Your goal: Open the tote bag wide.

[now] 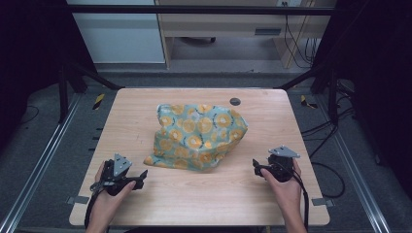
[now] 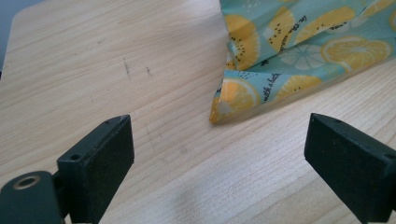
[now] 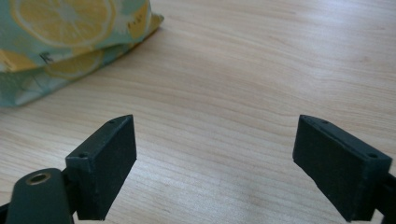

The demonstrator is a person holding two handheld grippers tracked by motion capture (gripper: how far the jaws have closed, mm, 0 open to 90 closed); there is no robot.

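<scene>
A crumpled teal cloth (image 1: pixel 199 136) printed with orange and yellow citrus slices lies bunched in the middle of the wooden table (image 1: pixel 145 104). My left gripper (image 1: pixel 142 175) rests near the front left, open, pointing right toward the cloth's lower left corner (image 2: pixel 224 105), a short gap away. My right gripper (image 1: pixel 255 166) sits at the front right, open, pointing left at the cloth's right side (image 3: pixel 56 42). Nothing is between the jaws of either (image 2: pixel 219 154) (image 3: pixel 217 158).
A small dark round cap (image 1: pixel 235 101) sits in the tabletop near the far edge. Black frame posts stand at both sides. Cables trail on the floor at the right. Bare wood surrounds the cloth on all sides.
</scene>
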